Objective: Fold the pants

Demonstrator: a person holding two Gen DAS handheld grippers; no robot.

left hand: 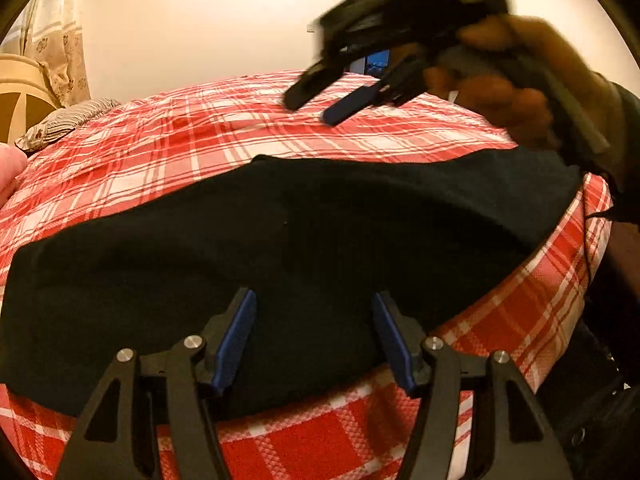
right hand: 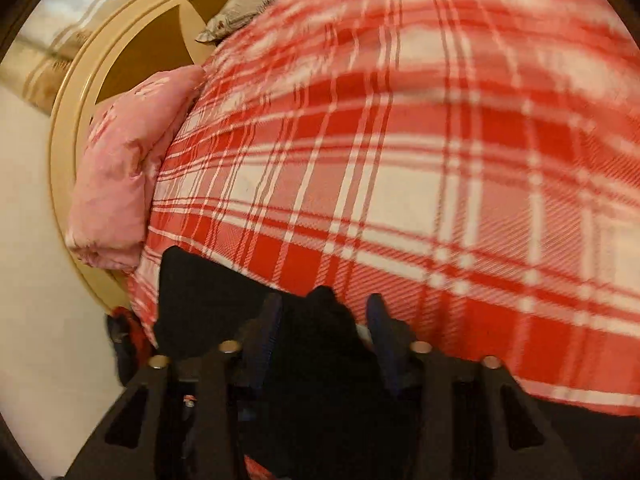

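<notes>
Black pants lie spread flat across a red-and-white plaid bed sheet. My left gripper hovers just over their near edge, jaws wide apart, with only flat cloth under them. In the left wrist view my right gripper, blurred and held by a hand, hangs above the sheet beyond the pants' far edge, fingers apart. In the right wrist view the right gripper points down at the bed. A peak of the black pants shows between its fingers, with a pale gap beside the right finger.
A pink pillow and a grey patterned pillow lie at the head of the bed against a round beige headboard. A pale wall and a curtain stand behind. A dark sleeve fills the right edge.
</notes>
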